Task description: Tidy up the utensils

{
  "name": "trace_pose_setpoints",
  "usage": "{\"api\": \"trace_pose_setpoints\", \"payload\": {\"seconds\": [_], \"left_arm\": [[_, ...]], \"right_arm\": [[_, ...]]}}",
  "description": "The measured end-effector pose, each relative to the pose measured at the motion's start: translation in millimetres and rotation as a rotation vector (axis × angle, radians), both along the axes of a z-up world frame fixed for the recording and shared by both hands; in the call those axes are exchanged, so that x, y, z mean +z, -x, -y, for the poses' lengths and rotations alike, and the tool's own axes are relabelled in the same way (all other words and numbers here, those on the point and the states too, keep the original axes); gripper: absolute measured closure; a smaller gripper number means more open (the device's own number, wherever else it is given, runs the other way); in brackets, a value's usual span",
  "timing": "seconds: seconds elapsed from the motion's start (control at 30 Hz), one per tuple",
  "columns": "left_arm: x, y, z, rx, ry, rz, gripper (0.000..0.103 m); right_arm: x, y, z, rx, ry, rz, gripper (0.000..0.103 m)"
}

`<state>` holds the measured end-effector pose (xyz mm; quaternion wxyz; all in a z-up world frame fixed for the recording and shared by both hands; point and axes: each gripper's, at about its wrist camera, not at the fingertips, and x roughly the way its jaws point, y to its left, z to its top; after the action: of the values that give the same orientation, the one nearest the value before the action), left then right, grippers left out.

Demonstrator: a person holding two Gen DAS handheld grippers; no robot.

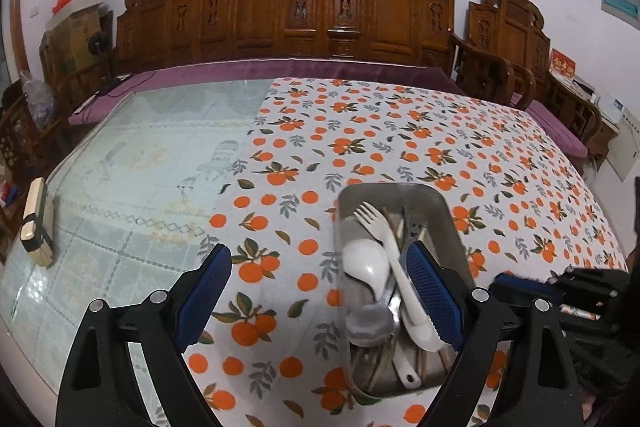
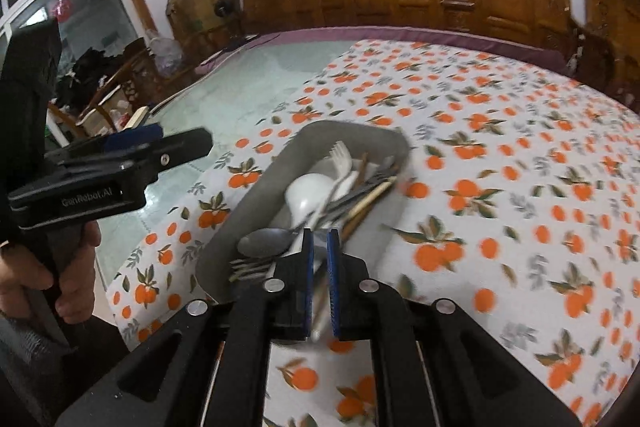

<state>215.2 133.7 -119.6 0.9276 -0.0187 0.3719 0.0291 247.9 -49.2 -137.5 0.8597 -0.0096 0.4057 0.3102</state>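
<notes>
Utensils heaped in a metal tray (image 1: 448, 211) on the orange-print surface (image 1: 400, 131).

Left claw (image 1: 324, 279) spread wide beside the tray; right claw (image 2: 319, 255) slightly parted over its near end, pinching nothing. White spoon (image 1: 366, 261) and fork (image 1: 384, 231) lie topmost; lower handles overlap, blurred, indistinct.

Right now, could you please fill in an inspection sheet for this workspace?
Surface: table under glass, orange-print tablecloth over its right part.
Job's things: metal tray holding white fork, white ladle, metal spoon and other cutlery, all piled together.
Clutter: wooden block at the table's left edge.
Grippers: left hand-held gripper wide open beside the tray; right hand-held gripper slightly open, nothing clamped.
Cables: dark cable on the purple cushion.
Surroundings: carved wooden bench, cardboard boxes.
</notes>
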Motion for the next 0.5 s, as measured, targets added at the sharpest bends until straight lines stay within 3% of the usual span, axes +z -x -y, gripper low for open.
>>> {"api": "trace_pose_setpoints", "payload": {"seconds": [0.03, 0.13, 0.2, 0.27, 0.33, 0.5], "left_arm": [[0.9, 2.4, 4.0, 0.0, -0.006, 0.003, 0.013], [4.5, 9.9, 16.2, -0.012, -0.01, 0.016, 0.008], [5.0, 15.2, 24.2, -0.024, -0.009, 0.013, 0.008], [4.7, 21.0, 34.7, -0.041, -0.018, 0.001, 0.008], [4.6, 25.3, 43.5, -0.048, -0.029, -0.012, 0.008], [12.2, 40.4, 67.0, -0.076, -0.028, -0.022, 0.008]], "right_arm": [[3.4, 2.6, 5.6, -0.013, 0.002, 0.011, 0.073], [15.6, 12.7, 23.0, -0.047, 0.008, 0.043, 0.065], [23.7, 19.8, 35.1, -0.078, 0.016, 0.066, 0.05], [30.7, 26.3, 45.7, -0.109, 0.024, 0.091, 0.026], [37.7, 33.8, 56.0, -0.14, 0.031, 0.117, 0.015], [58.4, 57.1, 88.1, -0.225, 0.017, 0.173, 0.003]]}}
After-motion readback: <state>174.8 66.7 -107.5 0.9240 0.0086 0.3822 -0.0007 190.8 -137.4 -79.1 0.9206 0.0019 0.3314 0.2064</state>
